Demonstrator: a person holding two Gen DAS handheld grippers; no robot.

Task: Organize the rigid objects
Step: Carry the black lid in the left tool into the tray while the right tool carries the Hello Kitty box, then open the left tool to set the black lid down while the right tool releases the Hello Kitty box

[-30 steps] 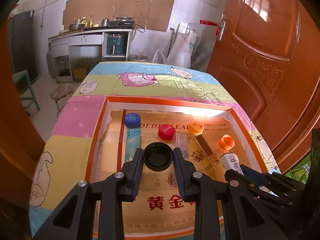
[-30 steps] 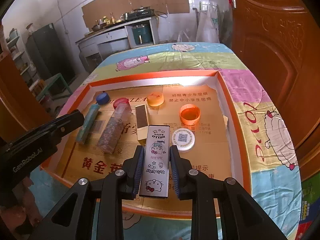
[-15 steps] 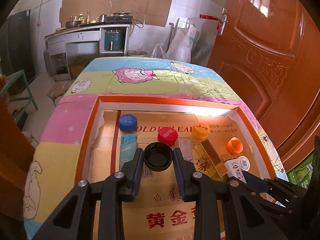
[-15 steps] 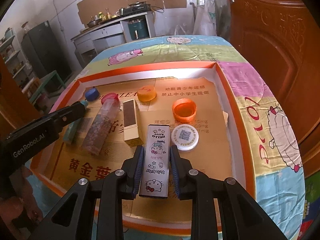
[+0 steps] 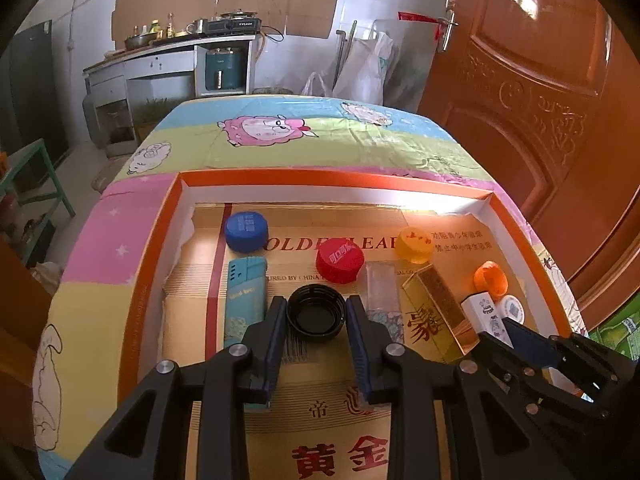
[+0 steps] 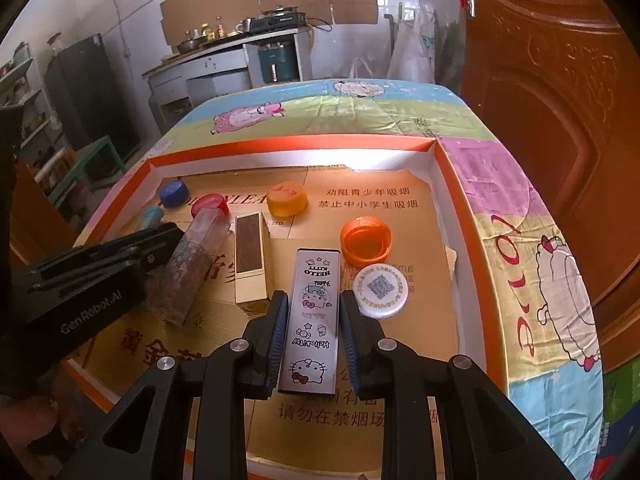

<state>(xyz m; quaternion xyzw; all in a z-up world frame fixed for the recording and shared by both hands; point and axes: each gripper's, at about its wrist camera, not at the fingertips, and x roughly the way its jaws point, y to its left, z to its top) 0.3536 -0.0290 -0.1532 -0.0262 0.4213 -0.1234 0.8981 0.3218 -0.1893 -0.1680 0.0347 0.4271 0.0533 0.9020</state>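
Note:
My left gripper (image 5: 316, 316) is shut on a black bottle cap (image 5: 316, 315), held rim-up over the orange-rimmed cardboard tray (image 5: 320, 178). My right gripper (image 6: 313, 320) is shut on a white Hello Kitty lighter (image 6: 314, 320), lengthwise between its pads, low over the tray (image 6: 456, 184). In the tray lie a blue cap (image 5: 245, 230), a red cap (image 5: 340, 260), a yellow cap (image 5: 414, 243), an orange cap (image 6: 365, 239), a white cap (image 6: 380, 290), a teal lighter (image 5: 245, 300), a clear glitter lighter (image 6: 192, 268) and a gold box (image 6: 250, 258).
The tray sits on a table with a cartoon-printed cloth (image 5: 280, 136). A brown wooden door (image 5: 540, 92) stands to the right. A kitchen counter (image 5: 172, 56) and green stool (image 5: 36, 176) are behind. The left gripper's body (image 6: 80, 280) fills the right view's left side.
Both grippers have come slightly lower and closer over the tray, each keeping its object. The tray's items have not moved.

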